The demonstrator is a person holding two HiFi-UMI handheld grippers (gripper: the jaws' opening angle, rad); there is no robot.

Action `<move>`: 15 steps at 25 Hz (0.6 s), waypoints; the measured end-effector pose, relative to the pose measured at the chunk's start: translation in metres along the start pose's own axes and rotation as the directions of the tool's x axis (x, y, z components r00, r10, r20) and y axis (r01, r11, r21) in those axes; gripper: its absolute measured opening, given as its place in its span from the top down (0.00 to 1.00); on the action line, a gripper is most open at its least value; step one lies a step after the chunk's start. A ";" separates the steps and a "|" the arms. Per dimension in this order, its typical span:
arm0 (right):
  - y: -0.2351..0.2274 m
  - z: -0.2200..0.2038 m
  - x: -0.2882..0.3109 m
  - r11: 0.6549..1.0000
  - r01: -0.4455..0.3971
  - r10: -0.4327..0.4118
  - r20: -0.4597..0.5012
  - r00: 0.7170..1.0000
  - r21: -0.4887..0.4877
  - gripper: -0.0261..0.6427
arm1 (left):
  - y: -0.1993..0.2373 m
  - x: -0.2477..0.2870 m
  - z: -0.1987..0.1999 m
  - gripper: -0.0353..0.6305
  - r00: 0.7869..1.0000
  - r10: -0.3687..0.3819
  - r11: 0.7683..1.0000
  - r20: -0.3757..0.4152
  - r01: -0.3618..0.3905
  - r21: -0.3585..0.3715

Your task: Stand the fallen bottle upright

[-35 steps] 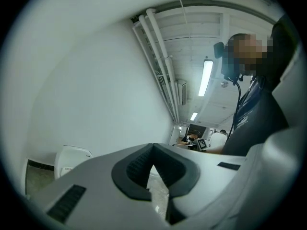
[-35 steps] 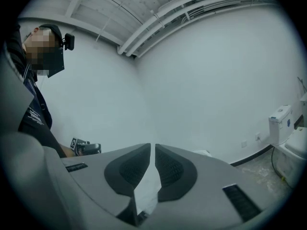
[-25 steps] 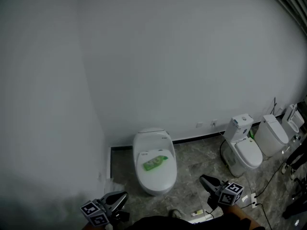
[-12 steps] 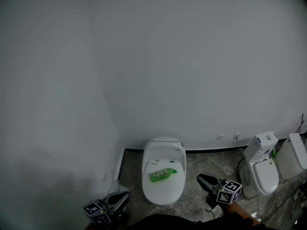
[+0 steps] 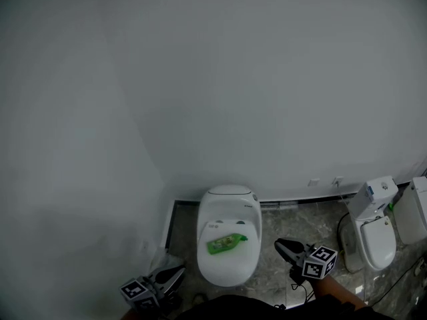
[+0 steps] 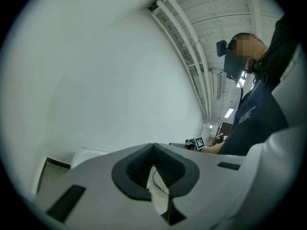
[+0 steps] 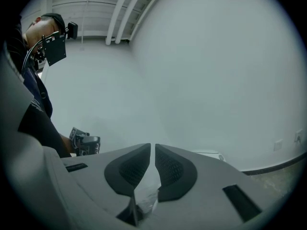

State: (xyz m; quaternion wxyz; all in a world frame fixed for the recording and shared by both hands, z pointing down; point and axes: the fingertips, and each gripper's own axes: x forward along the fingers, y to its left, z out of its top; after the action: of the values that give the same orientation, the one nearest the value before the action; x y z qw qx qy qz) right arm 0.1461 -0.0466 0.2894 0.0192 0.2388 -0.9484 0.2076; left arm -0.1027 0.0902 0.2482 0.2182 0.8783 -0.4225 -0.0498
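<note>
A green bottle lies on its side on the closed lid of a white toilet, in the lower middle of the head view. My left gripper is low at the toilet's left, with its jaws shut and nothing in them; in its own view the left gripper points at the bare wall. My right gripper hovers to the right of the toilet. In its own view the right gripper has its pads almost together, empty. Neither gripper touches the bottle.
The toilet stands in a corner between two plain grey walls. Two more white toilets stand along the back wall at the right. The floor is grey marble, with a cable near my right hand. Something pale lies in the corner.
The view has swung so that the toilet with the bottle sits nearer the middle and the other toilets have slid to the right edge. Both grippers stay low on either side, still shut.
</note>
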 end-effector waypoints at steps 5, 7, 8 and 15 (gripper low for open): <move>-0.040 -0.009 0.063 0.999 0.054 -0.053 -0.074 0.996 0.005 0.89 | 0.079 0.045 0.001 0.92 0.992 -0.036 0.999 -0.124 0.040 0.032; -0.053 -0.009 0.093 0.995 0.093 -0.091 -0.087 0.992 0.020 0.89 | 0.121 0.058 -0.005 0.92 0.980 -0.062 0.995 -0.188 0.075 0.063; -0.059 -0.010 0.107 0.993 0.114 -0.111 -0.095 0.989 0.027 0.89 | 0.143 0.063 -0.012 0.92 0.972 -0.074 0.992 -0.222 0.094 0.081; -0.152 -0.041 0.180 0.965 0.261 -0.256 -0.116 0.960 0.031 0.87 | 0.240 0.138 -0.066 0.85 0.858 -0.167 0.961 -0.486 0.252 0.114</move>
State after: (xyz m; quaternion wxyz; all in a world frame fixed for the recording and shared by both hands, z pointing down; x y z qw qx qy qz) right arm 0.0541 -0.2318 0.4102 0.0933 0.3492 -0.9015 0.2382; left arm -0.1694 -0.1243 0.4226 0.2302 0.9202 -0.2610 0.1790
